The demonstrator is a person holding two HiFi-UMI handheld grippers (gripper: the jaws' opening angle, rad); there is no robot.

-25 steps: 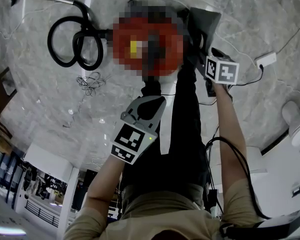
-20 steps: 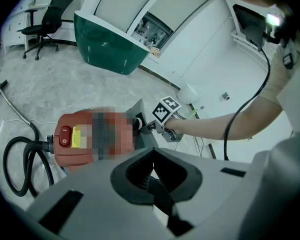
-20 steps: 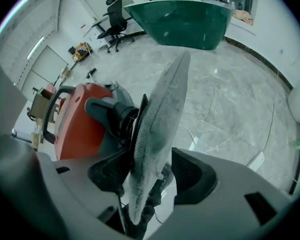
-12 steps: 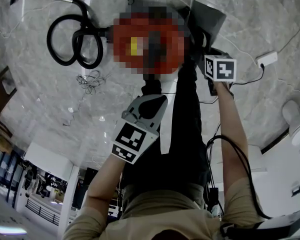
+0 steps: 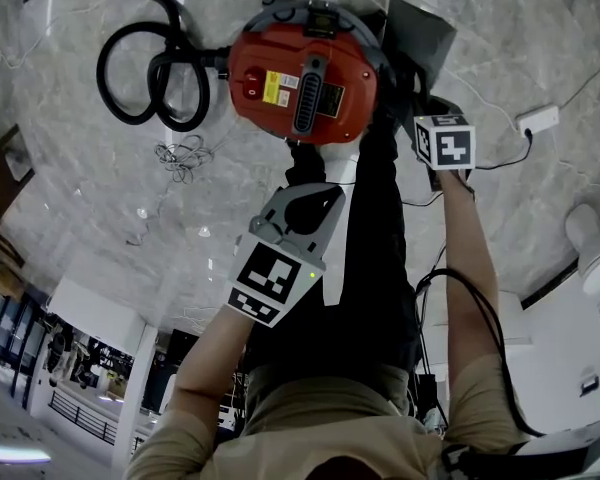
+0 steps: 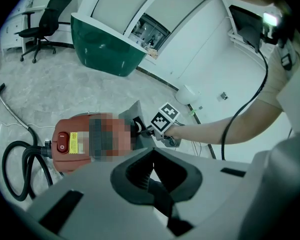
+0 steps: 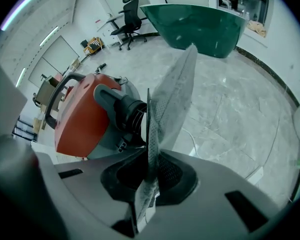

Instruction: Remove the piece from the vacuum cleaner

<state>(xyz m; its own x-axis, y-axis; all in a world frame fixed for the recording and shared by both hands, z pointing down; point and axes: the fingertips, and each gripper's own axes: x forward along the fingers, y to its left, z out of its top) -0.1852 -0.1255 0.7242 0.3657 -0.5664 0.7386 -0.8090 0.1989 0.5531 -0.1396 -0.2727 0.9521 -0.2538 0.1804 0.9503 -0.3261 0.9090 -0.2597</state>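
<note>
I see wide bare floor at left, but the coiled hose and a wire tangle crowd the vacuum on its left flank, the person's legs stand just below it, and a plug strip lies right.

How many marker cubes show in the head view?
2. One cube rides the left gripper, mid-frame; the other the right gripper, upper right beside the vacuum. None seems hidden.

I see grey marbled floor, a dark green curved counter, a black office chair beyond, white walls
</note>
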